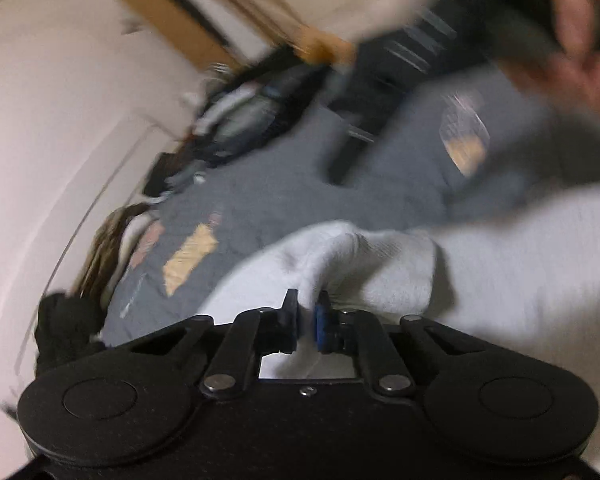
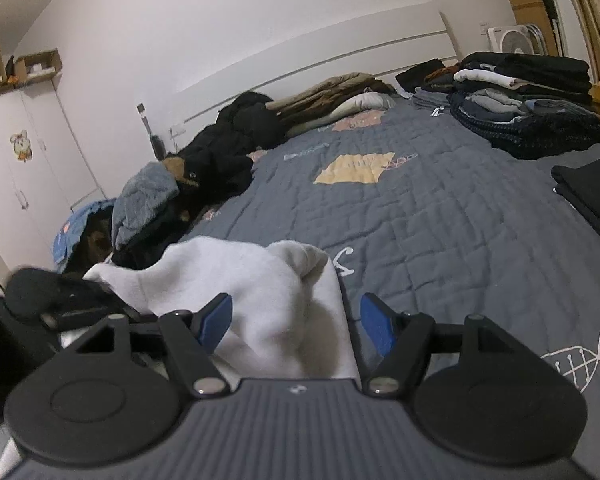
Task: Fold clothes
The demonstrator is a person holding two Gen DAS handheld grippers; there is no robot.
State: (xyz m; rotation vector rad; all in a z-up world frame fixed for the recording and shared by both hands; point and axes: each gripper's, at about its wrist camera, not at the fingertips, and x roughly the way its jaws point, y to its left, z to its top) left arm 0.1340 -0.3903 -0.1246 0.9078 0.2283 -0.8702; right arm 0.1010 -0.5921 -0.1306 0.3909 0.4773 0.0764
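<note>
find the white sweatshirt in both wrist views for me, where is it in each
Left wrist view: the white sweatshirt fills the lower right, a fold of it pinched in the shut left gripper.
Right wrist view: it lies bottom centre, between the fingers of the open right gripper, which do not press on it.
Shared landmark: the yellow patch on the grey quilt.

My white garment is soft, fleecy cloth — matt. The grey bedspread is quilted, stitched fabric (my tongs' pads: smooth blue plastic).
</note>
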